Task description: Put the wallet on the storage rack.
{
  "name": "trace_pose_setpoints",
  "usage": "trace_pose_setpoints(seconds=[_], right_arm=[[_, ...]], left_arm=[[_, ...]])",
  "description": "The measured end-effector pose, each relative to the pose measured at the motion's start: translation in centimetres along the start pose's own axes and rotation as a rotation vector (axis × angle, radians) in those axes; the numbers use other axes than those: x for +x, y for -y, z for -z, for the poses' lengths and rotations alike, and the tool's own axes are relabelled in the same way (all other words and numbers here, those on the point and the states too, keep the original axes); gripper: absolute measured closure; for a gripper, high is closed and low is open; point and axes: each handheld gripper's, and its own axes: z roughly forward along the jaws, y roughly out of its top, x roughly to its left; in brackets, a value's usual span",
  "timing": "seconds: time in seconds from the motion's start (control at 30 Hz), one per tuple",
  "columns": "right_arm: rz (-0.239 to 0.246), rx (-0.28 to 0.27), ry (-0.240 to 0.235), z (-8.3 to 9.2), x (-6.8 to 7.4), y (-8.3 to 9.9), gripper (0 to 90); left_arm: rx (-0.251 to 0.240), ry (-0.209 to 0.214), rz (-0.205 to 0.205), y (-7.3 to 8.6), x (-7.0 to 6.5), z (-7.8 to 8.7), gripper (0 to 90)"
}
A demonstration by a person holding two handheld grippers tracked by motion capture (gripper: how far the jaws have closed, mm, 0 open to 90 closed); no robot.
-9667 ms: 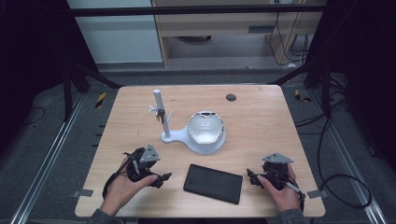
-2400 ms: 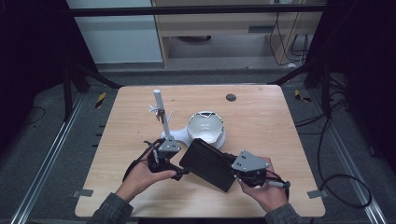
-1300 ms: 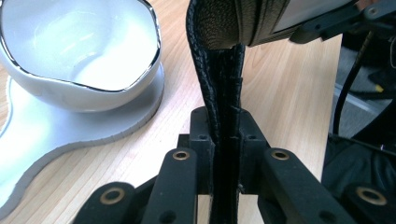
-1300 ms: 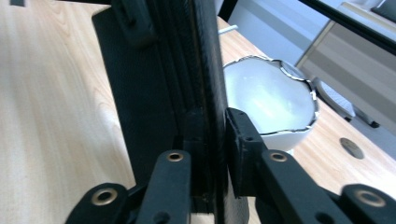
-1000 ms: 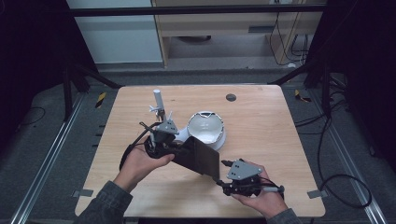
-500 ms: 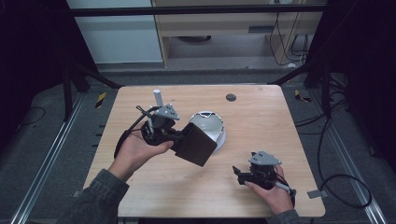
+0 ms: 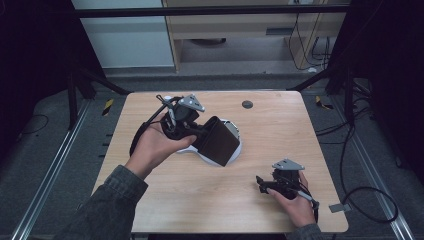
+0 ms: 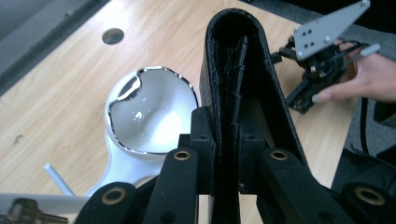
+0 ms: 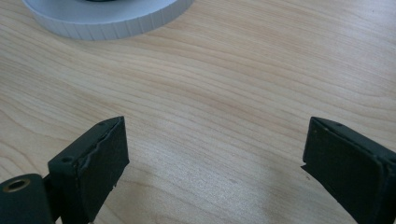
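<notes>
A flat black leather-look case (image 7: 220, 142) hangs tilted above the table, and my left gripper (image 7: 202, 132) is shut on its edge. In the left gripper view the case (image 8: 238, 56) stands edge-on between the pads, with my left gripper (image 8: 229, 128) clamped low on it. Below it sits a white bowl-shaped stand (image 8: 149, 112), largely covered by the case in the high view (image 7: 234, 131). My right gripper (image 7: 261, 184) rests low at the table's front right. Its jaws have just been opening and stand wide, and my right gripper (image 9: 215, 168) has only bare wood between them.
A round hole (image 7: 247, 104) lies in the wooden tabletop (image 7: 280, 135) near its far edge. The stand's white ribbed base (image 9: 107, 18) sits just ahead of the right gripper. A thin white post (image 8: 58, 179) rises from the stand. Cables lie on the floor at the right.
The left gripper has lifted the case up and away over the white stand. The right gripper has let go of the case, opened, and drawn back to the front right.
</notes>
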Motion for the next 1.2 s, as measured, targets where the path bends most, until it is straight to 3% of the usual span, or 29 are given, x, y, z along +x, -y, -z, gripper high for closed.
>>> trace_pose_setpoints(seconds=[0.37, 0.83, 1.2], right_arm=[[-0.003, 0.059, 0.001, -1.1, 0.2, 0.3, 6.3], [-0.011, 0.058, -0.003, -1.4, 0.2, 0.4, 3.8], [-0.006, 0.058, -0.004, -1.4, 0.2, 0.5, 3.8]], left_arm=[[-0.029, -0.062, 0.035, -1.7, 1.8, 1.1, 80.8], [-0.003, -0.132, 0.060, -2.5, 3.6, -0.3, 80.8], [0.033, -0.115, 0.064, -1.9, 3.7, -2.6, 80.8]])
